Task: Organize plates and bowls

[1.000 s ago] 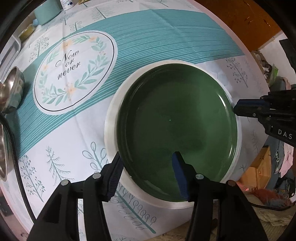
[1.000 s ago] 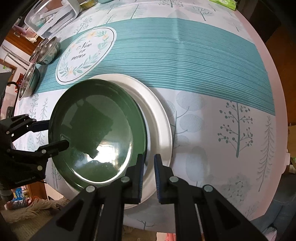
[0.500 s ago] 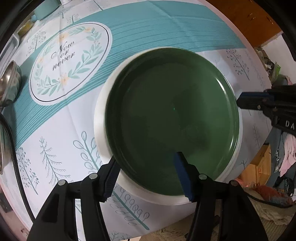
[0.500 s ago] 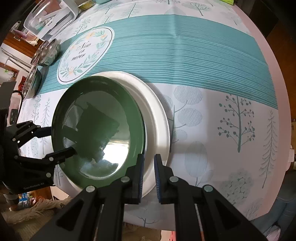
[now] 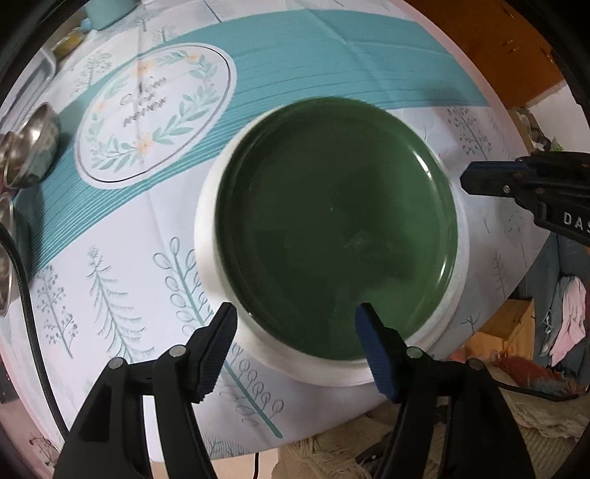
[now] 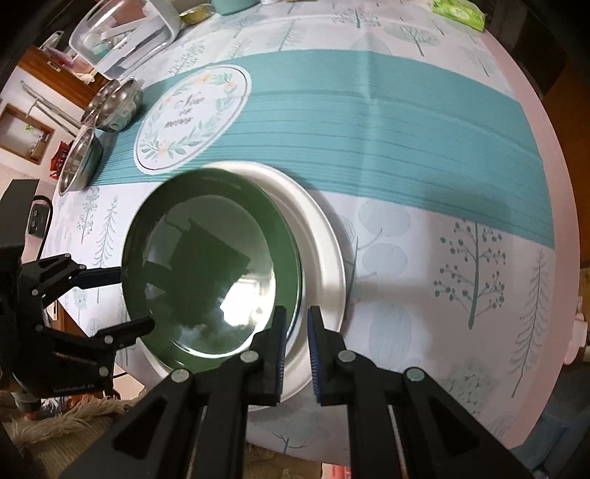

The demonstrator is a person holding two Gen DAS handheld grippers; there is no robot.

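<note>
A dark green plate lies inside a larger white plate near the table's front edge; the green one sits off-centre on it. My left gripper hovers over the green plate's near rim, its jaws opening and wide apart, pads clear of the plate. In the right wrist view the left gripper straddles the green plate at its left edge. My right gripper is shut, its tips over the line where the green rim meets the white plate. In the left wrist view the right gripper sits just off the plates' right side.
Steel bowls stand at the table's left end, with a clear container behind them. A green packet lies at the far edge. A black cable runs along the left. A shaggy rug lies below the table's front edge.
My left gripper's jaws have spread wider and it has drawn back a little from the green plate. The right gripper and both plates have stayed put.
</note>
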